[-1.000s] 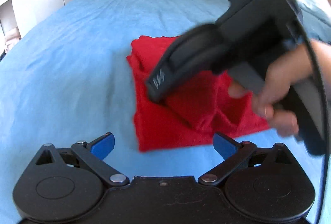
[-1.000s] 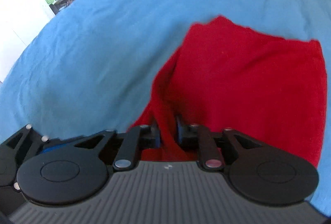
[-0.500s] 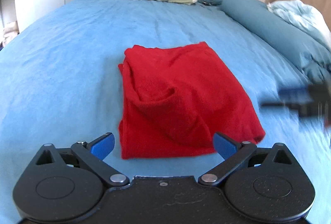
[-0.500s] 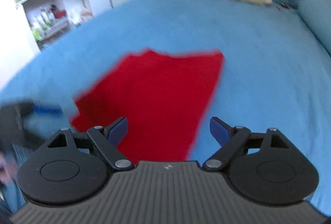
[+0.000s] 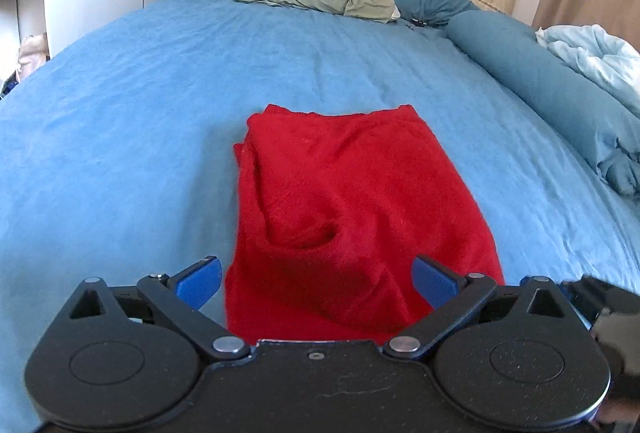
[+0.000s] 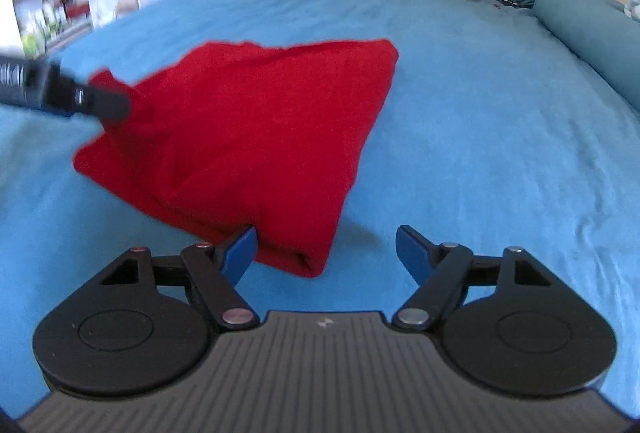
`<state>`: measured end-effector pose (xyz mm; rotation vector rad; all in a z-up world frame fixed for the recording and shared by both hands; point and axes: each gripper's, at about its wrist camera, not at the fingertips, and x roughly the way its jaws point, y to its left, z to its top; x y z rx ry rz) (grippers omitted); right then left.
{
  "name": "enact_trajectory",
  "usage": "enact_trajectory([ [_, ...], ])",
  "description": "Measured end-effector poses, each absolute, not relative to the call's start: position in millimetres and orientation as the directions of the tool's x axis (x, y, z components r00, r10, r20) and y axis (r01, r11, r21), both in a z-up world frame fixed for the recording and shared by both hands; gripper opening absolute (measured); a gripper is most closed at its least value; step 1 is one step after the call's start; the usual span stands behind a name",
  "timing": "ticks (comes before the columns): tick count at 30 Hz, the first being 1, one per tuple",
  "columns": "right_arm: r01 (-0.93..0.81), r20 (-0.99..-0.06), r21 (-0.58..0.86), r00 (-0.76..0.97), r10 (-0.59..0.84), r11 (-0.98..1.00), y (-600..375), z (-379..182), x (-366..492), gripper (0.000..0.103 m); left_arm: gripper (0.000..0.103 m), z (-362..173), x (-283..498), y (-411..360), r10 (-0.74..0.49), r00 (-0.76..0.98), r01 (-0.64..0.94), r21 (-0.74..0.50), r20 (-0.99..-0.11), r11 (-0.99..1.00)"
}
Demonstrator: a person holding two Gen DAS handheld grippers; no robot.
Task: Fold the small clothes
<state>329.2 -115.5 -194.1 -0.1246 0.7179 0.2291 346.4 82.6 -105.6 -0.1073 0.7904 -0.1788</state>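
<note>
Since a second ago the right tongs [image 6: 326,249] have let go of the red cloth [image 5: 352,217] and pulled back beside it, jaws closing slightly on nothing. Left tongs [image 5: 318,283] gape apart over its near edge. It lies folded on the blue bed [image 5: 120,137].
</note>
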Motion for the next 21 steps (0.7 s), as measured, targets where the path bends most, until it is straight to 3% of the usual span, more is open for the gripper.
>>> enact_trajectory([
  [6, -0.171, -0.626, -0.001, 0.769, 0.133, 0.985, -135.8, -192.3, 331.3, 0.09, 0.101, -112.2, 356.1, 96.4, -0.073, 0.713, 0.013, -0.091, -0.698, 0.996],
  [11, -0.175, -0.667, 0.02, 0.731, 0.143, 0.984, -162.5, -203.4, 334.1, 0.09, 0.097, -145.3, 351.9, 128.8, 0.03, 0.639, -0.028, 0.015, -0.768, 0.999],
  [16, -0.215, -0.673, 0.014, 0.721, 0.168, 0.977, -169.1, -205.6, 329.5, 0.09, 0.097, -149.4, 345.8, 131.9, 0.028, 0.646, -0.003, 0.034, -0.763, 0.999],
  [21, -0.293, -0.676, 0.027, 0.699, 0.233, 0.956, -180.1, -183.0, 322.5, 0.093, 0.096, -117.9, 347.1, 129.7, 0.018, 0.674, 0.039, 0.059, -0.739, 0.997],
])
